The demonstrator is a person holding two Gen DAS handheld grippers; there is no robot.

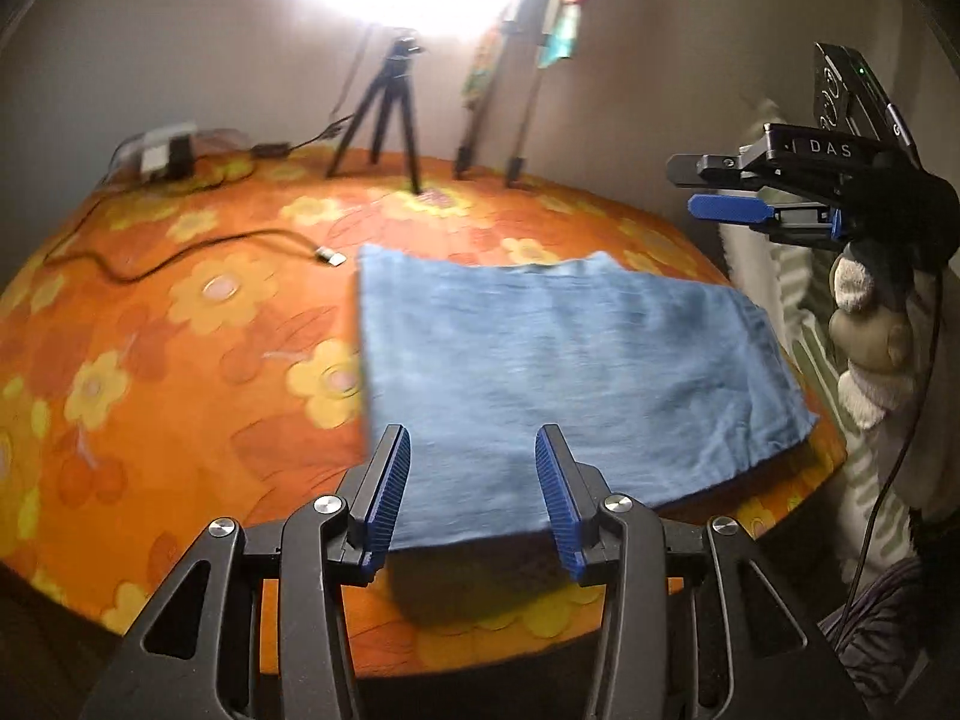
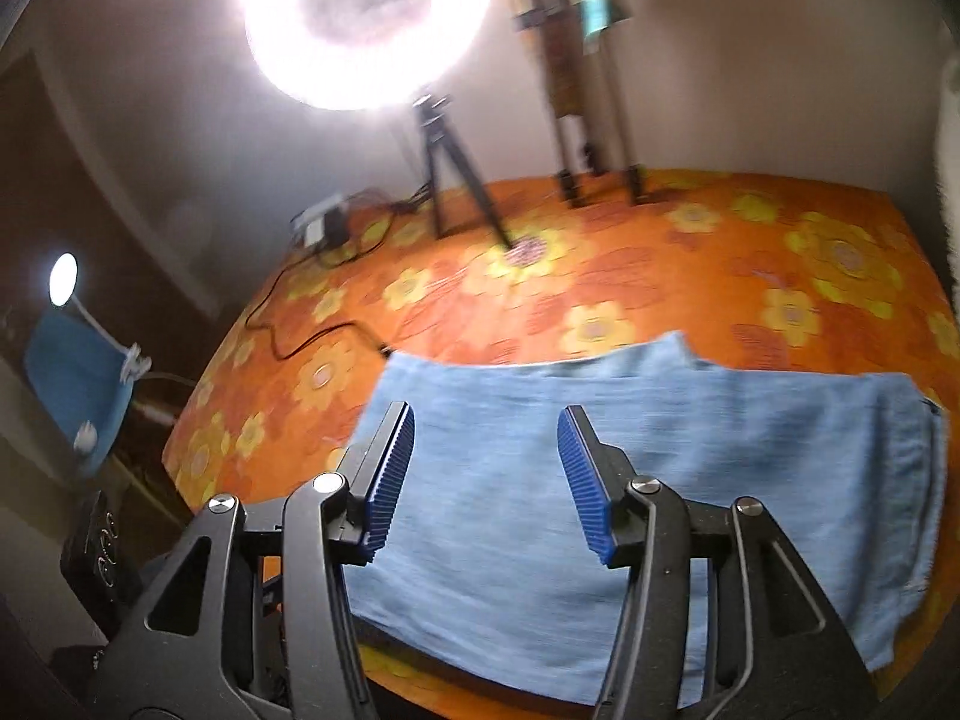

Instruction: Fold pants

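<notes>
Left tool (image 1: pixel 474 483): jaws apart, nothing between the pads, held above the near edge of the pants (image 1: pixel 540 360). Right tool (image 2: pixel 486 474): jaws apart, empty, above the same garment. The pants, light blue denim, lie folded into a flat rectangle on the desk (image 1: pixel 180 312), which carries an orange floral cover. The near edge appears to overhang the desk rim, though blur limits certainty. A black cable (image 1: pixel 180 255) lies left of the pants. A tripod (image 1: pixel 384 120) stands at the far side under a ring light (image 2: pixel 366 18).
</notes>
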